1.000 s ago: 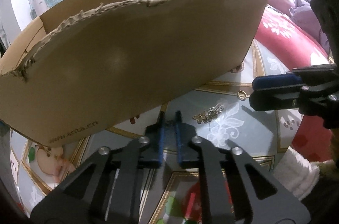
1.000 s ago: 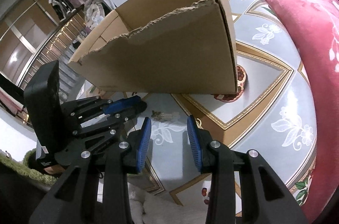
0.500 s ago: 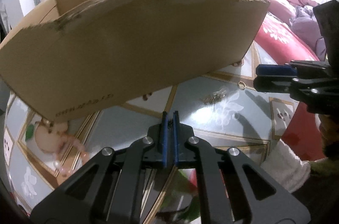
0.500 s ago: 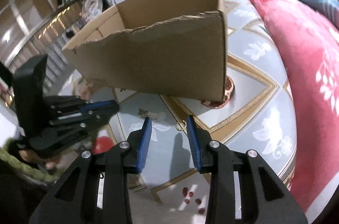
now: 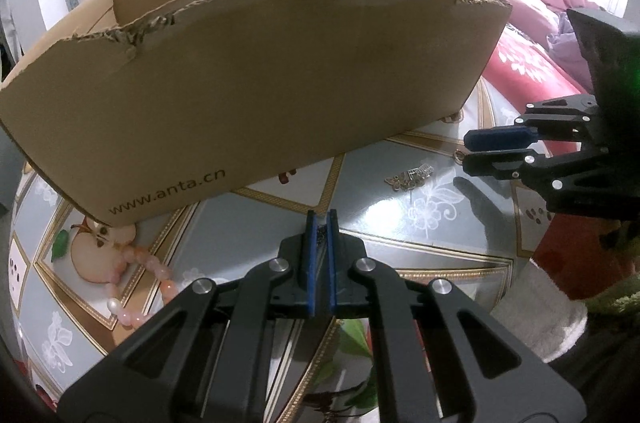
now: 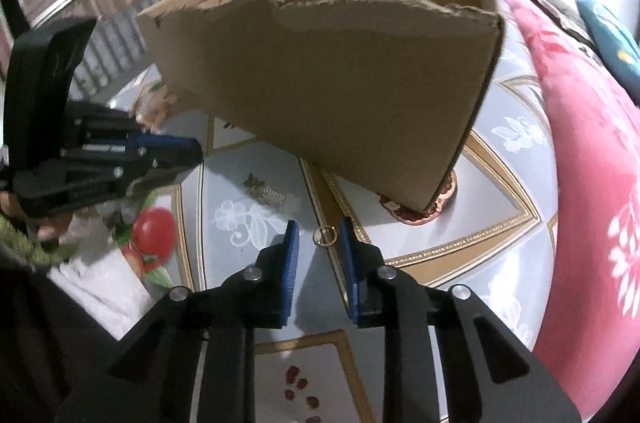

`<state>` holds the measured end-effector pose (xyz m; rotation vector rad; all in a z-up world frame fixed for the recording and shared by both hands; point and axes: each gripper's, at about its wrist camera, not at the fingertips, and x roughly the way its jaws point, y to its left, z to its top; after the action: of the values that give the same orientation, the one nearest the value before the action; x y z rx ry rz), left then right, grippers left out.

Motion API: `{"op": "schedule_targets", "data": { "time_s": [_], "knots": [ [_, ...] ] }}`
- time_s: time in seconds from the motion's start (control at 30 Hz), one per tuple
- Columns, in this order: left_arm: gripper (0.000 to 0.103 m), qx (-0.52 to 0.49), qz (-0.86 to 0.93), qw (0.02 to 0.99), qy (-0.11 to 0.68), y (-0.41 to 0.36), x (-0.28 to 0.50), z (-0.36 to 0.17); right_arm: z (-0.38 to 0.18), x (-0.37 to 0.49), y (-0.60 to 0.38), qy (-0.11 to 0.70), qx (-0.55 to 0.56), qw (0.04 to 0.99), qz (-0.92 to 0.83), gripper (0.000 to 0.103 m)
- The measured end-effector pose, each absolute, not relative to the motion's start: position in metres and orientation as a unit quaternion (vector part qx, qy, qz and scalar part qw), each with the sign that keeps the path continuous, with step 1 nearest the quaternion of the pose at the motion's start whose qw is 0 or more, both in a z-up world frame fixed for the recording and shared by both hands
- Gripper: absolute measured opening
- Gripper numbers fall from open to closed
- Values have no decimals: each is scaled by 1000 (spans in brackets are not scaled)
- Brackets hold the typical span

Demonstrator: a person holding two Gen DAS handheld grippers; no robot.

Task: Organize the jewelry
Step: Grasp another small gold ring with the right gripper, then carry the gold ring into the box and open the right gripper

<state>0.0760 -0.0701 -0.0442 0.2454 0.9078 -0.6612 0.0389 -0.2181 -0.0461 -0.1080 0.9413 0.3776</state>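
A torn brown cardboard box (image 5: 256, 95) stands on the patterned table; it also shows in the right wrist view (image 6: 340, 83). My left gripper (image 5: 319, 219) is shut on a thin dark chain, barely visible between its blue pads, held above the table in front of the box. A butterfly brooch with a silver clip (image 5: 410, 177) lies right of it, also seen in the right wrist view (image 6: 264, 191). A small gold ring (image 6: 326, 235) lies on the table just ahead of my open right gripper (image 6: 318, 237). A pink bead bracelet (image 5: 140, 283) lies at the left.
The table carries a glossy fruit-and-flower cloth (image 5: 400, 219). A red flowered quilt (image 6: 592, 163) lies along the right side. A white towel (image 5: 560, 307) hangs at the table's near right edge. Small red beads (image 6: 300, 387) lie near the front.
My left gripper has closed fully and pulled back and up from the table. My right gripper has moved forward and down, so the gold ring now lies just ahead of its fingertips.
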Motion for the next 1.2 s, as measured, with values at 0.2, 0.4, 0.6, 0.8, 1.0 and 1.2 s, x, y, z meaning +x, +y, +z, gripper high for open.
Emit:
{"op": "schedule_targets", "data": {
  "time_s": [0.2, 0.4, 0.6, 0.8, 1.0, 1.2],
  "knots": [
    [4, 120, -312, 839, 429, -71, 76, -44, -48, 42, -217, 451, -83, 865, 206, 20],
    [4, 125, -310, 839, 429, -74, 76, -44, -49, 47, -215, 450, -94, 857, 233, 16],
    [4, 127, -307, 841, 427, -76, 75, -45, -50, 48, -220, 451, -56, 857, 242, 11],
    [4, 127, -308, 841, 426, -76, 75, -45, -49, 44, -219, 447, -33, 863, 234, 11],
    [0, 118, -316, 840, 425, -73, 72, -43, -38, 35, -222, 434, -10, 874, 220, 11],
    [0, 93, -330, 842, 417, -62, 66, -29, -12, 25, -231, 402, 27, 892, 207, 11]
  ]
}}
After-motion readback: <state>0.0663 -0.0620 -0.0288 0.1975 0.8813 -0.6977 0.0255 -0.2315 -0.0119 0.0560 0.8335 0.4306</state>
